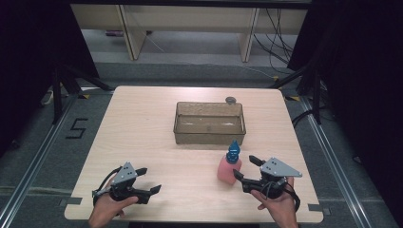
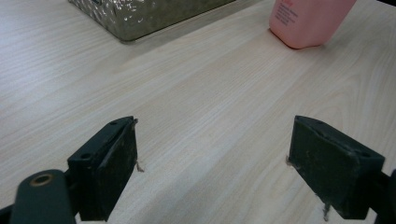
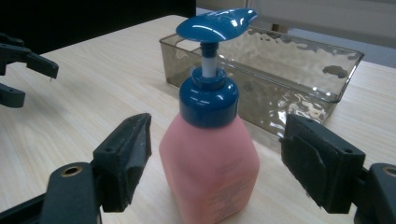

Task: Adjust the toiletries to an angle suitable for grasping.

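I have the right tool [image 3: 212, 158] brought up around the pink plastic pump bottle with the blue dispenser cap [image 3: 210, 154], and I judge this to be the approach just ahead of the grasp. The bottle stands upright on the pale wooden tabletop [image 1: 142, 128], near its front right part, just in front of the smoky translucent rectangular plastic bin [image 1: 209, 122]. In the right gripper view the bottle's body sits between my two black jaws, which stand apart with a clear gap on each side; neither pad touches the plastic yet. The left tool [image 1: 148, 180] rests low over the front left of the tabletop, well apart from the bottle, its jaws spread wide with nothing between them.

Next, as I read it, I need to close the right jaws squarely on the flat sides of the body, below the blue collar, so the bottle does not tip or twist. The bin behind looks the likely destination.
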The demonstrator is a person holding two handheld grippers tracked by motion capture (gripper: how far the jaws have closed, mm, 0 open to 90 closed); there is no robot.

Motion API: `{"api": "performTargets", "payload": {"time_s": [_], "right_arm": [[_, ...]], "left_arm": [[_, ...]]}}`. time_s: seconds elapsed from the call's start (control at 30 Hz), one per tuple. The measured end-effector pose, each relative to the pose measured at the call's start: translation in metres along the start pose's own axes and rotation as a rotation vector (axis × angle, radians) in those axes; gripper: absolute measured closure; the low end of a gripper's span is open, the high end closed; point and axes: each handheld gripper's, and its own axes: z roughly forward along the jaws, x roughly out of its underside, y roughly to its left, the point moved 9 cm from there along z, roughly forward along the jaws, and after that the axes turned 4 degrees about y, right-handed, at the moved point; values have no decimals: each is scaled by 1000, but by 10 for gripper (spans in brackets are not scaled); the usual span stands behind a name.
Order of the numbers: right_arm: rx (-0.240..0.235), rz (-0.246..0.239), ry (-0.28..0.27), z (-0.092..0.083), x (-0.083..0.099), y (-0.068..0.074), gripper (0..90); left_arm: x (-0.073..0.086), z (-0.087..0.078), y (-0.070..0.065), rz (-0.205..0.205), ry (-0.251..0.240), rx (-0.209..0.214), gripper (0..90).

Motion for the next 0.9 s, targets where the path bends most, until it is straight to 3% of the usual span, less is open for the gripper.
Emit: {"api": "performTargets", "payload": {"time_s": [0.1,0.13,0.2,0.27,0.3,0.43,0.57,0.63,0.9], "right_arm": [[-2,17,-15,4,-3,-1,252],[-32,27,-15,5,-5,-1,252],[-6,26,-9,5,-5,-3,252],[-14,41,1,7,-6,-1,253],[-16,10,-13,8,-8,-3,252],[-10,27,-20,12,-10,-2,253],[-19,-8,-12,17,-11,-4,256],[-31,11,-9,19,-12,-2,260],[-35,-4,-11,28,-13,-4,303]], "left_arm": [[0,0,1,2,-5,5,150],[0,1,0,-1,-3,4,150],[0,1,0,-1,-3,4,150],[0,1,1,3,-3,7,150],[0,1,1,0,-4,6,150],[0,1,1,7,-3,8,150],[0,1,2,6,-1,6,150],[0,1,1,-5,-2,4,150],[0,0,1,0,-4,4,150]]}}
